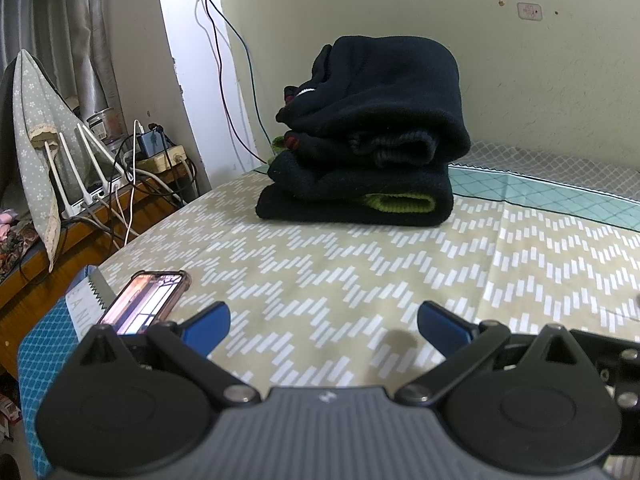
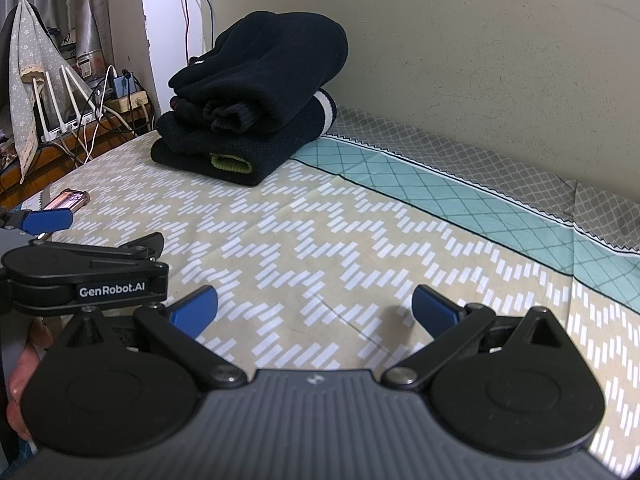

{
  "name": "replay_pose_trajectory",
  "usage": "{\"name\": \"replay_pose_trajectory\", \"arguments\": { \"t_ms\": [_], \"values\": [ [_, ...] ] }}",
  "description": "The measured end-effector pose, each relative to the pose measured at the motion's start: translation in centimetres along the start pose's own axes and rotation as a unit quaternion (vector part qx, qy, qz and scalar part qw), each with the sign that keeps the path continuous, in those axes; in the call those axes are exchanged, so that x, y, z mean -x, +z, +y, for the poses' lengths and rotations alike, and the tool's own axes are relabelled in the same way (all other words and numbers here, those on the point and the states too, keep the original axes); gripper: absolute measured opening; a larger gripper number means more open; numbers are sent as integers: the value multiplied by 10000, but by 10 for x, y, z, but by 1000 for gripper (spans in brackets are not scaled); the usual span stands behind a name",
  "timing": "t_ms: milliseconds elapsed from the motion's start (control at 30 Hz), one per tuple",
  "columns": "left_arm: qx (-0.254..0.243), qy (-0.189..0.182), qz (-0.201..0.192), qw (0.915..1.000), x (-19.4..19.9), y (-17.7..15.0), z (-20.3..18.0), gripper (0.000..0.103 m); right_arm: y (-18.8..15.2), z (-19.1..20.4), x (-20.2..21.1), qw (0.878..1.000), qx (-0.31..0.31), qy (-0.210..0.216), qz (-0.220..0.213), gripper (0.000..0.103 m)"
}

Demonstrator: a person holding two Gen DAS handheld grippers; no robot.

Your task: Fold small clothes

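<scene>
Jaws wide on both left gripper point(image 1: 323, 322) and right gripper point(image 2: 314, 306), holding nothing; folded dark clothes point(image 2: 252, 108) stacked near wall, likely keeping bedsheet point(image 2: 320, 232) free.

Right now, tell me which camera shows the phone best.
The left wrist view. There the phone lies close, screen lit and facing up, only its near end hidden behind the left gripper. In the right wrist view the phone is small, seen edge-on, partly behind a blue finger.
</scene>
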State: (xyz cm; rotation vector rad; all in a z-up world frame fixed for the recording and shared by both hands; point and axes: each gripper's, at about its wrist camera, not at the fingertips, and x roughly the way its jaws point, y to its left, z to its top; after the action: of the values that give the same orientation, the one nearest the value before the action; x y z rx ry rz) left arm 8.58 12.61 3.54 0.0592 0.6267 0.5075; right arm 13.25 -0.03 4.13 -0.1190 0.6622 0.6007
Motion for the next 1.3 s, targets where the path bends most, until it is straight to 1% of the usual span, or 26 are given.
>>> {"name": "replay_pose_trajectory", "arguments": {
  "t_ms": [333,1300],
  "values": [
    [39,38,60,10000,-1,1,-1,103,0,0,0,10000,3,3,1,103],
    [65,147,50,9999,1,0,0,103,1,0,0,10000,0,4,6,103]
  ]
}}
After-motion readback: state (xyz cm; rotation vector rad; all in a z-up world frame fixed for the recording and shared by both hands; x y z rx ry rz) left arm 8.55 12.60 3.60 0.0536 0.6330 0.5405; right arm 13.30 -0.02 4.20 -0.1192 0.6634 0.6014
